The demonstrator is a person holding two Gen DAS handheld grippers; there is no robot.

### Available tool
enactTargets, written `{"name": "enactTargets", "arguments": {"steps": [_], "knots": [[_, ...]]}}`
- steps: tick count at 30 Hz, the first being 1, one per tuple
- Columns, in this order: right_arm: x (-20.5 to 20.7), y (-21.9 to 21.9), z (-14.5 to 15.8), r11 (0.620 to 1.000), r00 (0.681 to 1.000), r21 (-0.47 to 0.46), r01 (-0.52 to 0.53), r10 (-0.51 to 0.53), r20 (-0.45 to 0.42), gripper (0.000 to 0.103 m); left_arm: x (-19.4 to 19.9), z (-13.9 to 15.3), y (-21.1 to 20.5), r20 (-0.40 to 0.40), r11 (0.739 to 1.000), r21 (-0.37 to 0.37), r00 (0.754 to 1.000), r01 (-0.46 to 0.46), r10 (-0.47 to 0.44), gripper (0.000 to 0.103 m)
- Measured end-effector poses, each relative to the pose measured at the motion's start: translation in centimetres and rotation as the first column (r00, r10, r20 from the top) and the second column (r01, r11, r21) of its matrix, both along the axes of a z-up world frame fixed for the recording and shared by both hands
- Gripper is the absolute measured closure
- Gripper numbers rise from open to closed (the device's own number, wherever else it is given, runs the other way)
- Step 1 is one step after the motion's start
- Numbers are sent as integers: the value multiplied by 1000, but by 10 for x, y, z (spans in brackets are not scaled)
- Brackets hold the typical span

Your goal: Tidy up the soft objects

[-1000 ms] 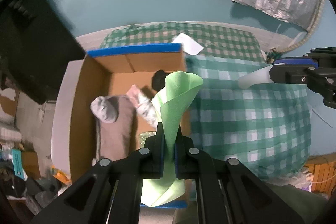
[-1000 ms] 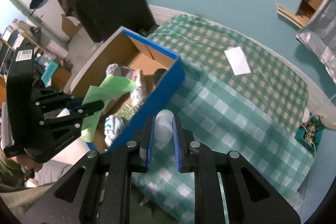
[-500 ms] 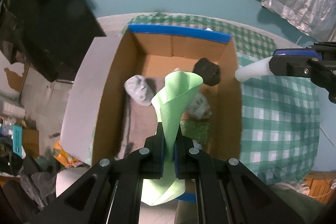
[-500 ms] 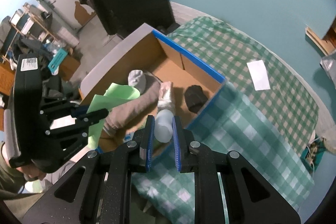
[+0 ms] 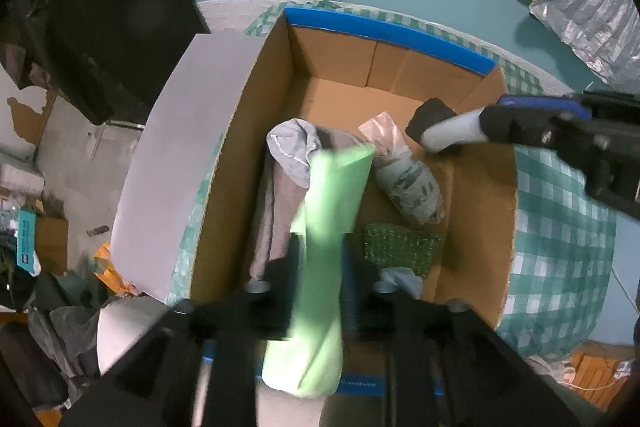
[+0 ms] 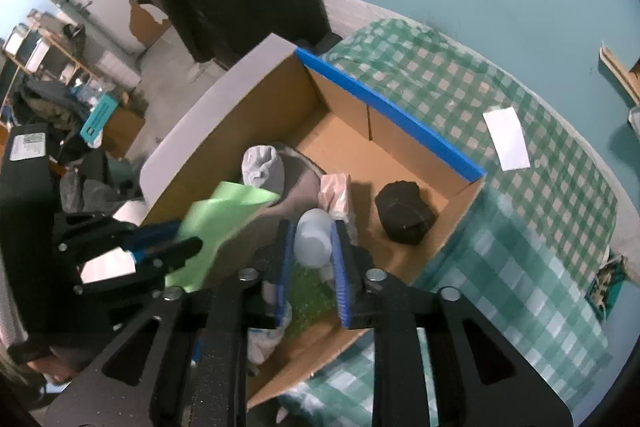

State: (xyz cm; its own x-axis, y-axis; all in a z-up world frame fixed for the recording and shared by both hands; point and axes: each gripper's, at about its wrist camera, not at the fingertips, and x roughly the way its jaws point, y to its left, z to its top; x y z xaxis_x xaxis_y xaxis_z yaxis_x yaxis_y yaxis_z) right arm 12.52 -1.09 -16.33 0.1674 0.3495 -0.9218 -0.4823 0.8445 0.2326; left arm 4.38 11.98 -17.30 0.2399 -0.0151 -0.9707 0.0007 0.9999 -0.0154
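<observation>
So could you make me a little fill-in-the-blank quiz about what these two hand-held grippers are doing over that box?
1. The left hand-held gripper holds a light ____ cloth.
2. The right hand-held gripper holds a small white ____.
3. Both hang over an open ____ box with a blue rim.
4. The box stands on a green-and-white ____ tablecloth.

Missing words: green; bottle; cardboard; checked

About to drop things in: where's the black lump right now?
The black lump sits on the box floor in the far right corner, just beyond the white bottle in the right gripper.
</observation>
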Motion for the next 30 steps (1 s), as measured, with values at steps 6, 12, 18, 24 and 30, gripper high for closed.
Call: {"name": "enactTargets", "arguments": {"steps": [6,12,18,24,30], "knots": [[-4,-3,1,999,999,11,34,-33,-9,53,0,9,6,30,1000,6,1000,-4,3,37],[-7,-13,13,998,998,10,67,-67,0,46,-8,22,14,43,999,-1,999,-32,32,36],[-15,-24,34,994,994,10,108,-108,31,40,-17,42,18,70,998,-16,996,-57,58,29],[-25,-30,61,991,988,7,136,-136,74,37,-26,68,15,104,997,-29,992,-71,74,26],[-38,-37,91,988,979,-6,157,-155,130,36,-37,102,5,159,997,-23,985,-68,71,16]]}}
